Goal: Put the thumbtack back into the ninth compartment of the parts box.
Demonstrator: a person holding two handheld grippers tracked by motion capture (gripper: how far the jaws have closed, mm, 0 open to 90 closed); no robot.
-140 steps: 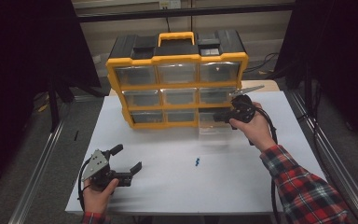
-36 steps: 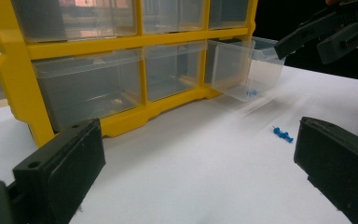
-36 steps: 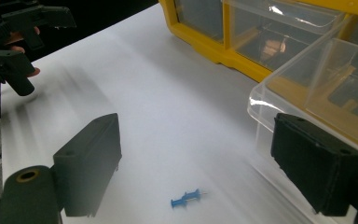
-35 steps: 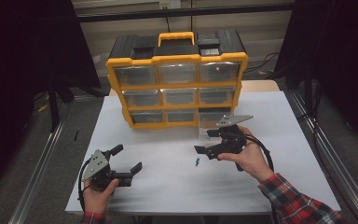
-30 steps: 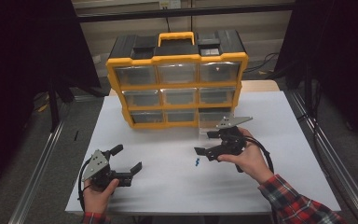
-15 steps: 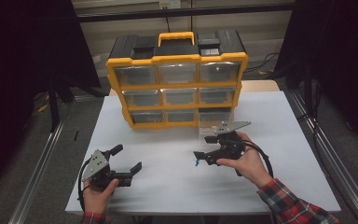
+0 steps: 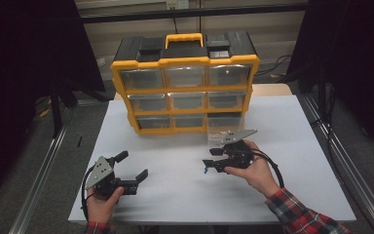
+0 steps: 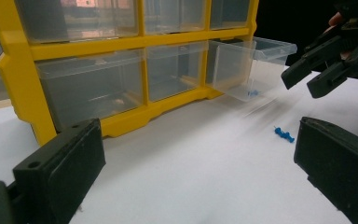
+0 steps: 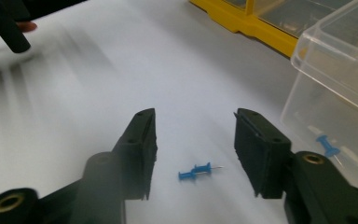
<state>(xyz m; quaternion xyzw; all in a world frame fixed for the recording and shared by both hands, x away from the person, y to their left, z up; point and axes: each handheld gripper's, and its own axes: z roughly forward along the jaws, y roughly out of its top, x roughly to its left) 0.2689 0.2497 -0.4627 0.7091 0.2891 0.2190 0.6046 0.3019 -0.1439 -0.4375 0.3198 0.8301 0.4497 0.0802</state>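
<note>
I have the right gripper point(image 9: 193, 154) straddling the blue pushpins point(image 9: 196, 171) mid-worktop, jaws just closing, not yet touching; next squeeze, then lift toward the open drawer point(image 9: 335, 88).

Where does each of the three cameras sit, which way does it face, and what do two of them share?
High view: above the table's near edge, facing forward and down at the cabinet; both forearms, left claw and right claw show.
Left claw view: on the left claw, facing the cabinet and open drawer; the right claw shows too.
Right claw view: on the right claw, facing down at the pins.
Shared: both claw views show pins and drawer.
</note>
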